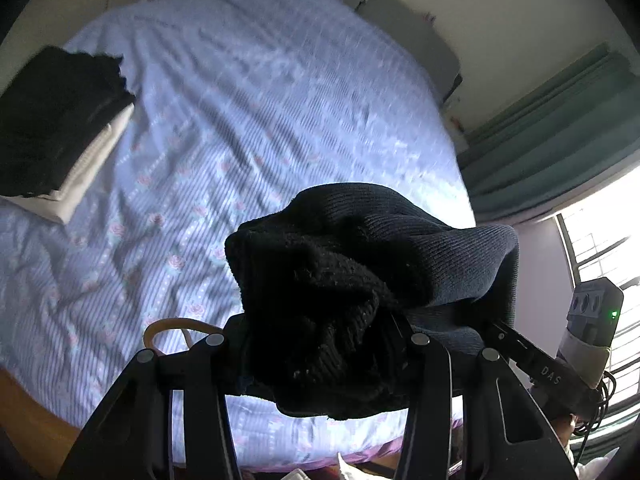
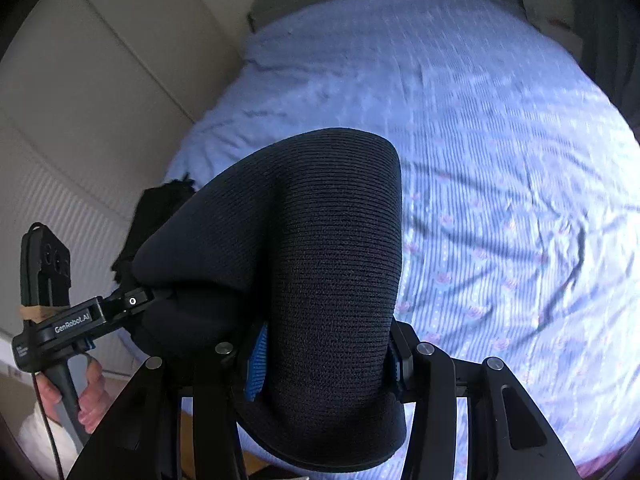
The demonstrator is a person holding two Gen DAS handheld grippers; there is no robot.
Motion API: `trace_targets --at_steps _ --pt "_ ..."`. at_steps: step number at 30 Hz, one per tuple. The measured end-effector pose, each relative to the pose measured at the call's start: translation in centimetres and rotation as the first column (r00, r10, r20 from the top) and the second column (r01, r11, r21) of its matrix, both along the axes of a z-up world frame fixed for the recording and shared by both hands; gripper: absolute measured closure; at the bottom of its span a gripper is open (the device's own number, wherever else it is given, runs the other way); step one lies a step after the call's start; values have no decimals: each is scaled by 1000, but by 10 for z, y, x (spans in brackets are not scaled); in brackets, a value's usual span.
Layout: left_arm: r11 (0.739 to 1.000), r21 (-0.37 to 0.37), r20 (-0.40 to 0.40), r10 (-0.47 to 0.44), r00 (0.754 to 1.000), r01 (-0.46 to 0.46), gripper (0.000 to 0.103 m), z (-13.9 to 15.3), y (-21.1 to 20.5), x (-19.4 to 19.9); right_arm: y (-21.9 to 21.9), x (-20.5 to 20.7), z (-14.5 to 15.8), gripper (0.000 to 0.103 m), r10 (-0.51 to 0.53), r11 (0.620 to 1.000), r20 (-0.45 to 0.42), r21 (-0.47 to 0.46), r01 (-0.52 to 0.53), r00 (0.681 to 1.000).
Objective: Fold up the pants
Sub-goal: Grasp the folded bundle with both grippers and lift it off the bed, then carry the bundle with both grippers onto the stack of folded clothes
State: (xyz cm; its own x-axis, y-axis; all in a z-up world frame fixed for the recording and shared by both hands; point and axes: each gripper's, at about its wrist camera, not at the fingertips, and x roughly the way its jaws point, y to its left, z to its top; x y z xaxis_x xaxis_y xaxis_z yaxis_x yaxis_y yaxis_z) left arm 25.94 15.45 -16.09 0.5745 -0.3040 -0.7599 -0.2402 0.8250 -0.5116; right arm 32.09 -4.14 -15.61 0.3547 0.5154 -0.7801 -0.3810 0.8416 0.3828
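The left gripper [image 1: 316, 344] is clenched on a bunched dark edge of the pants [image 1: 360, 280]; the right gripper [image 2: 320, 360] pinches a thick ribbed fold of the same pants [image 2: 320, 260] between its blue pads [image 2: 258, 360]; the garment hangs in the air between them, clear of the striped bedsheet [image 1: 240, 100], probably so it can drop straight before being laid flat; both grippers tilt steeply down over the bed, side by side; a hand [image 2: 90, 392] grips the left handle; a folded stack [image 1: 52, 120] sits near the bed's left edge.
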Motion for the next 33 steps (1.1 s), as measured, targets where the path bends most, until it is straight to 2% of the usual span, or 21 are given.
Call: trace_targets --at_steps 6,10,16,21,25,29,33 --pt "998 53 78 20 997 -24 56 46 -9 -30 -17 -30 39 55 12 998 81 60 -17 997" --pt "997 71 126 15 992 -24 56 67 -6 -46 -22 -50 62 55 3 994 121 107 -16 993" --pt "995 93 180 20 983 -37 56 89 17 -68 -3 -70 84 55 -1 991 164 132 -21 986" --pt "996 88 216 17 976 -36 56 98 66 -85 42 -79 95 55 -6 989 190 143 -21 982" --pt "997 72 238 -26 971 9 56 102 127 -93 92 -91 99 55 -38 989 211 148 6 977" --pt "997 58 214 -70 974 59 57 105 185 -95 148 -109 104 56 -90 989 222 133 61 971" --pt "997 73 214 -56 975 41 57 113 233 -104 193 -121 105 56 -92 987 211 145 62 973"
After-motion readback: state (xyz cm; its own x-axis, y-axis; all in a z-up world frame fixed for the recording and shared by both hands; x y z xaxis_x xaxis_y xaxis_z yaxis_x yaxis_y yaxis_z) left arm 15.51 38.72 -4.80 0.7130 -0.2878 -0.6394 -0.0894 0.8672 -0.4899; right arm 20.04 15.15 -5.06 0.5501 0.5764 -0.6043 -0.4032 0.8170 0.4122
